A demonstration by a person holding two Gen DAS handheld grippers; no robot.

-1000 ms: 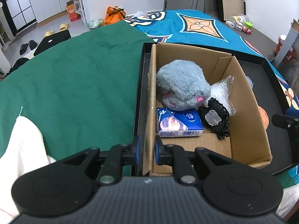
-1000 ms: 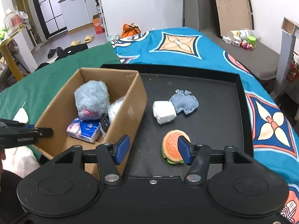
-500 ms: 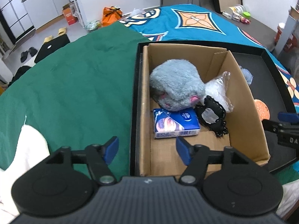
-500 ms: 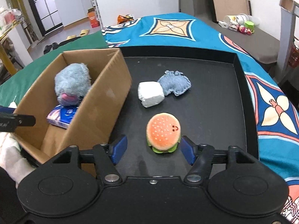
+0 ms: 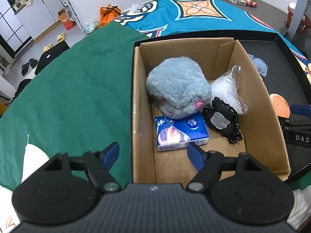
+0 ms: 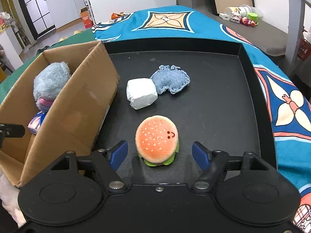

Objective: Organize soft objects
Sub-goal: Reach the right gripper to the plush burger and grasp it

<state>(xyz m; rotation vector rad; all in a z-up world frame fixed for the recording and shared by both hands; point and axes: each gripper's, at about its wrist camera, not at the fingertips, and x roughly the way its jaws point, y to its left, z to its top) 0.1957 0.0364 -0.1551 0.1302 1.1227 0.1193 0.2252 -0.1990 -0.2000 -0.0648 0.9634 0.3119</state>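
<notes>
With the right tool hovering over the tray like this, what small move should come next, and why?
Probably lower the right tool and close it on the orange plush burger. Its jaws are open on either side of the burger, which lies on the black tray, still outside the cardboard box.

Both tools share one build. The left tongs have a matte black ribbed housing, two round black discs, silver pivot screws and blue-padded black fingers. The right tongs match, with a smooth housing and a central screw.
</notes>
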